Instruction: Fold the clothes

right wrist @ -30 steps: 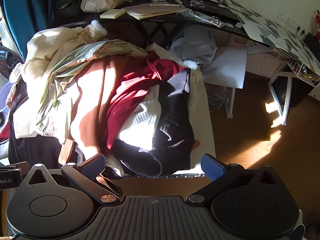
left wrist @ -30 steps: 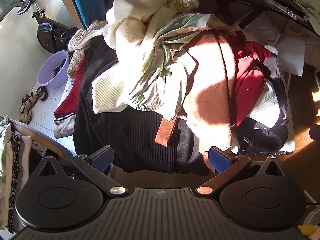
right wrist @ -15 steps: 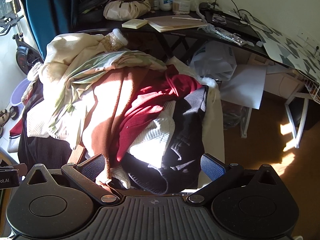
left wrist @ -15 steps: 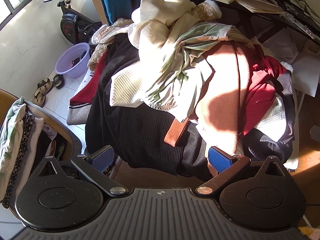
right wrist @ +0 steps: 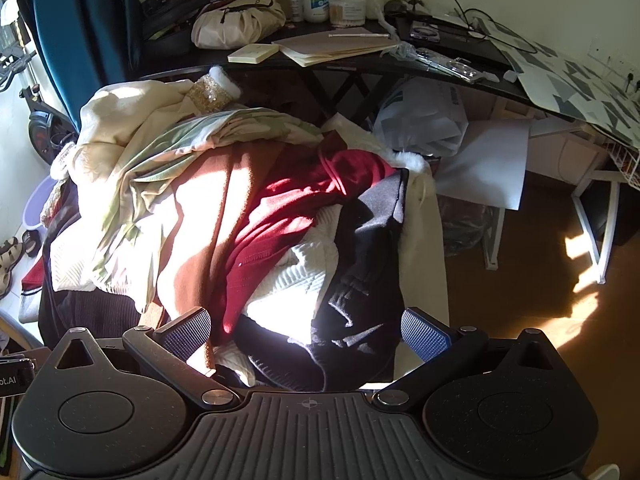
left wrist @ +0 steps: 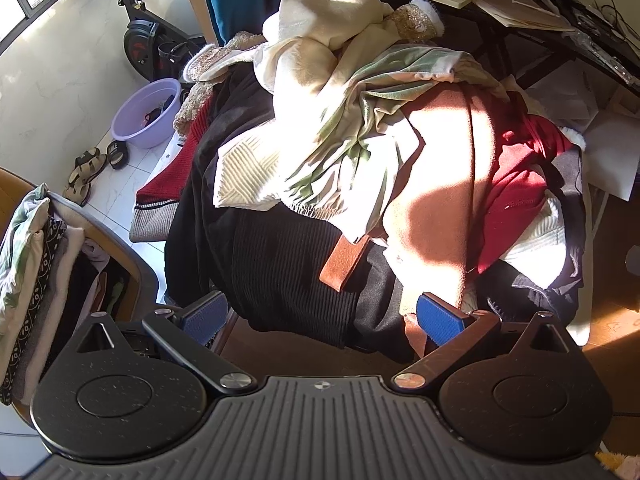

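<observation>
A tall heap of unfolded clothes (left wrist: 360, 152) covers a small white table: cream and pale green garments on top, a rust-brown one (left wrist: 436, 184), a dark red one (left wrist: 516, 184), a black ribbed one (left wrist: 280, 264) hanging at the front. The same heap (right wrist: 248, 216) fills the right wrist view, with a white knit (right wrist: 300, 280) and a black garment (right wrist: 368, 272) nearest. My left gripper (left wrist: 322, 316) is open just in front of the heap's near edge, holding nothing. My right gripper (right wrist: 306, 332) is also open and empty, its fingers either side of the black garment's hanging edge.
A dark cluttered desk (right wrist: 360, 52) stands behind the heap. At the left are a purple basin (left wrist: 146, 114), sandals (left wrist: 84, 172), an exercise bike (left wrist: 140, 36) and a chair with stacked clothes (left wrist: 28, 248). White table legs (right wrist: 596, 216) and brown floor lie to the right.
Both grippers have drawn back and tilted up a little, so more of the desk and room shows. Jaws stayed open; the heap has not moved.
</observation>
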`<action>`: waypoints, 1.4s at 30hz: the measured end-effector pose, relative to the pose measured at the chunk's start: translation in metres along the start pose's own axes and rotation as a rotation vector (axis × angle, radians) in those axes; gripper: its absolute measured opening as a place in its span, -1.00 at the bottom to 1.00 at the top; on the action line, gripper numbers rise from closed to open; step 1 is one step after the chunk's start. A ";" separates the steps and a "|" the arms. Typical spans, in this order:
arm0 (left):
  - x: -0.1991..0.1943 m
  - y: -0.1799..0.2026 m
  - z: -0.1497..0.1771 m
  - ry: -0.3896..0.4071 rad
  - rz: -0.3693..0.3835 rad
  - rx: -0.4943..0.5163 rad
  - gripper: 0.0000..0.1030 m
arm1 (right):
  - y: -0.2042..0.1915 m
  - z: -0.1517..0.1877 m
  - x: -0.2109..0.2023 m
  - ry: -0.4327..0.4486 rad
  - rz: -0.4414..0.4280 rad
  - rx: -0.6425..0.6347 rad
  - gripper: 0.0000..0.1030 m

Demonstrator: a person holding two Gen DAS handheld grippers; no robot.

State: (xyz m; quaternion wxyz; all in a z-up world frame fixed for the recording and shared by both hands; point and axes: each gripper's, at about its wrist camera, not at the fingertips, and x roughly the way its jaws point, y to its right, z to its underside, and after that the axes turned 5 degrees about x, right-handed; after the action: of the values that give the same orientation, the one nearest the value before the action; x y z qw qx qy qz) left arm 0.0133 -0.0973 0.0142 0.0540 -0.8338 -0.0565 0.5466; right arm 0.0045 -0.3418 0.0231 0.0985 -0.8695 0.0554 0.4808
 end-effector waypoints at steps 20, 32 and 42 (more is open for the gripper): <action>0.079 -0.103 -0.081 -0.084 0.110 -0.195 0.99 | -0.057 -0.031 0.033 -0.023 0.128 0.089 0.98; 0.096 -0.188 -0.153 0.440 -0.049 -0.122 0.99 | -0.121 -0.073 0.053 0.098 0.250 0.194 0.98; 0.172 -0.202 -0.229 0.311 0.289 -0.091 0.99 | -0.150 -0.089 0.058 0.168 0.279 0.238 0.98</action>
State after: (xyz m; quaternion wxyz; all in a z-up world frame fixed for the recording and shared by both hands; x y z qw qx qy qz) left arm 0.2845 0.1221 -0.0199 -0.0548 -0.9090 0.0480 0.4104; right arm 0.1376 -0.2154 0.0379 0.1281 -0.8727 0.2396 0.4057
